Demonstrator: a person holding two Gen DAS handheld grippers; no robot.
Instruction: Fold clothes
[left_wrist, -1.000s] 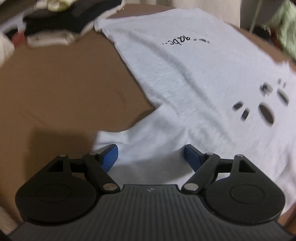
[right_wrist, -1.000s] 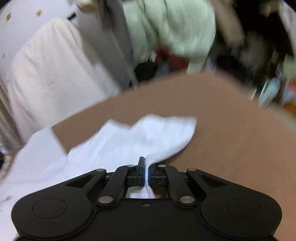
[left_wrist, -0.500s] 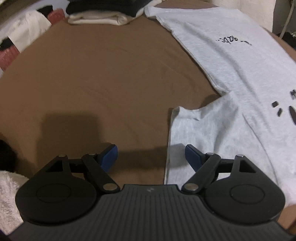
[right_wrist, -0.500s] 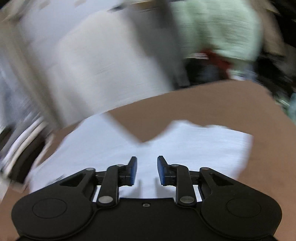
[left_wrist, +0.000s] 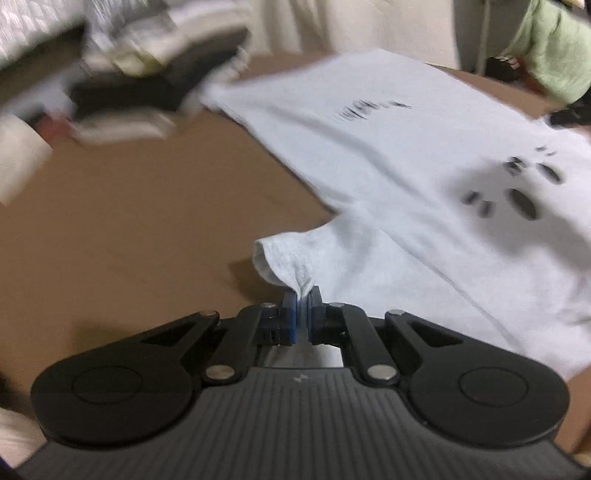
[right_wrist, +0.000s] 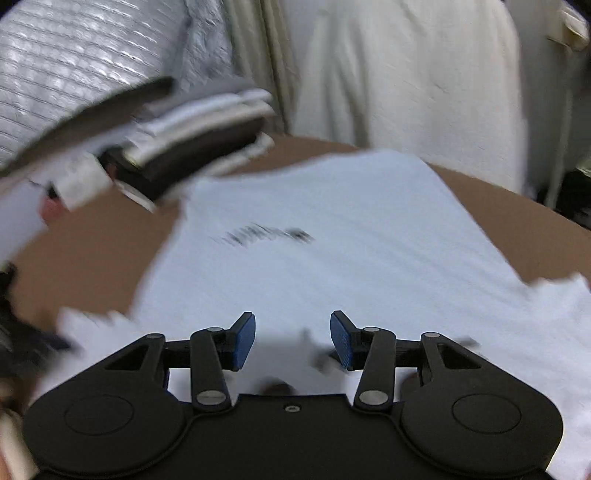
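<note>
A white T-shirt (left_wrist: 388, 158) with black print lies spread on the brown surface (left_wrist: 129, 221). My left gripper (left_wrist: 303, 300) is shut on the hem of the shirt's sleeve (left_wrist: 291, 258) and holds it pinched up off the surface. In the right wrist view the same shirt (right_wrist: 332, 236) fills the middle. My right gripper (right_wrist: 291, 332) is open and empty, just above the shirt's near part.
A stack of folded clothes (left_wrist: 147, 85) sits at the far left of the surface, also in the right wrist view (right_wrist: 177, 140). A cream cloth-covered object (right_wrist: 406, 74) stands behind the surface. A green garment (left_wrist: 554, 48) hangs at the far right.
My left gripper has closed on the sleeve hem, having been open beside it. My right gripper has let go of the other sleeve, opened wide and swung over the shirt's body.
</note>
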